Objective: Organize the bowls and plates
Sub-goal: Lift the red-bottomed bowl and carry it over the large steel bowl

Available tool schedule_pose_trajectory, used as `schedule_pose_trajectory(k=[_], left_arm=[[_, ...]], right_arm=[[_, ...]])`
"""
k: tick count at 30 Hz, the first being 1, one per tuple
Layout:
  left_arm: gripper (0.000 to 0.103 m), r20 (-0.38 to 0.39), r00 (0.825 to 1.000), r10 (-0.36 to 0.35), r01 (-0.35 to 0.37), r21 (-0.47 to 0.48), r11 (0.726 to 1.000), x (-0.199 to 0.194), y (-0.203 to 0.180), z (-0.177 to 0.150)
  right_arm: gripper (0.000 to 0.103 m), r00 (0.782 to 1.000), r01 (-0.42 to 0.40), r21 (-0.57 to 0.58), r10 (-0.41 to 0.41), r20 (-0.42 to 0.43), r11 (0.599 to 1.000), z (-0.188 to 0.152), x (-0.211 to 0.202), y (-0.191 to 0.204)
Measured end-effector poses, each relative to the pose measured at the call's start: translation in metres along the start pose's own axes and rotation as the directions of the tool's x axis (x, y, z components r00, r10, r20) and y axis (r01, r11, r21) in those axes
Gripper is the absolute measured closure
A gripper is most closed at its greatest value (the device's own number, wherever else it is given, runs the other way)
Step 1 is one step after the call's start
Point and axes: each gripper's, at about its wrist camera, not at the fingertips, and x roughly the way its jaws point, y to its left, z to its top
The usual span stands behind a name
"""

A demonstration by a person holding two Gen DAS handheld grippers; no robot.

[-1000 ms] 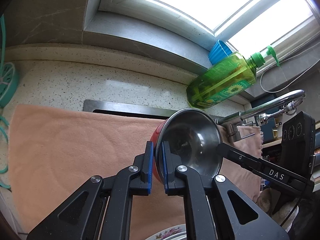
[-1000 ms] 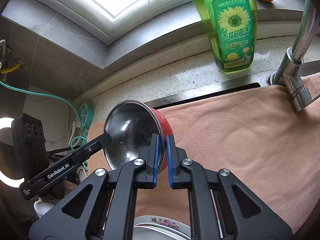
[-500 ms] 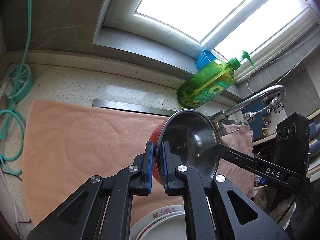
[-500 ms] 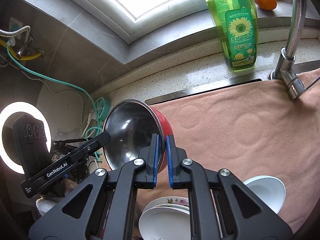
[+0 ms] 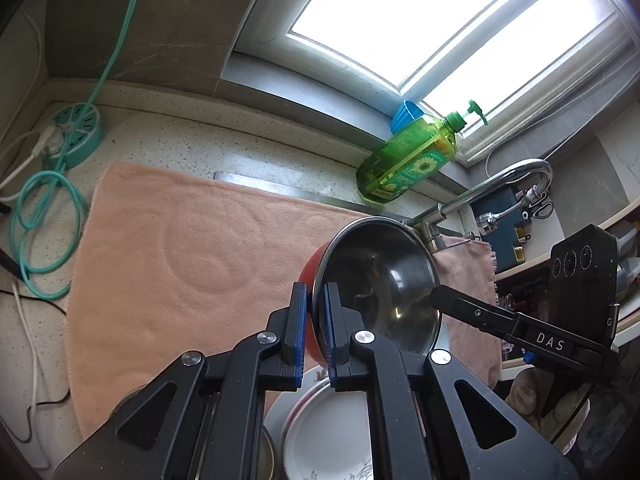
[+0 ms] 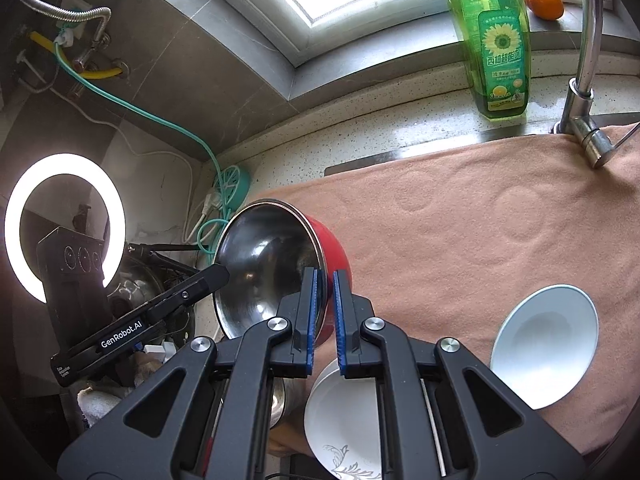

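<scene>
Above the peach towel (image 5: 192, 256) on the counter (image 5: 192, 148), a red bowl w/ steel inside (image 5: 376, 280) hangs in the air, gripped from two sides. The left tool (image 5: 316, 328) is clenched on the rim at approx. 7 o'clock of the bowl in the left wrist view; one blue pad is inside, one on the red outside. The right tool (image 6: 325, 312) is clenched on the opposite rim, at approx. 5 o'clock of the bowl (image 6: 272, 268) in the right wrist view. The bowl is tipped on its edge: the rim plane stands nearly vertical, and the opening faces toward 3 o'clock in the left view, toward 9 o'clock in the right view. Its red bottom points the other way.

Below the tools, at 6 o'clock, stacked plates w/ flower pattern (image 6: 348, 432) lie. A white bowl (image 6: 548, 344) rests tilted on the towel at 4 o'clock in the right view. A green soap bottle (image 6: 496, 48) stands at 1 o'clock by the faucet (image 6: 588, 72).
</scene>
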Motion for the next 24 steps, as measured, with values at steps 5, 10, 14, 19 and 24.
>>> schedule_pose_trajectory(k=[5, 10, 14, 19, 24], left_arm=[[0.096, 0.014, 1.000, 0.007, -0.007, -0.003, 1.000, -0.017, 0.005, -0.011], [0.096, 0.022, 1.000, 0.015, -0.014, -0.022, 1.000, -0.030, 0.017, -0.026], [0.096, 0.017, 1.000, 0.026, -0.025, -0.046, 0.999, -0.037, 0.030, -0.040], [0.096, 0.013, 0.999, 0.042, -0.040, -0.077, 0.996, -0.047, 0.048, -0.056], [0.096, 0.006, 0.998, 0.063, -0.063, -0.095, 0.994, -0.055, 0.062, -0.071]], right_arm=[[0.095, 1.000, -0.017, -0.012, 0.016, -0.011, 1.000, -0.016, 0.000, 0.012], [0.095, 0.999, -0.034, -0.030, 0.033, -0.025, 0.999, -0.031, 0.002, 0.024], [0.095, 0.998, -0.040, -0.054, 0.038, -0.045, 0.998, -0.044, 0.008, 0.037], [0.095, 0.996, -0.040, -0.090, 0.032, -0.083, 0.995, -0.059, 0.021, 0.052], [0.095, 0.991, -0.033, -0.119, 0.017, -0.131, 0.992, -0.073, 0.040, 0.062]])
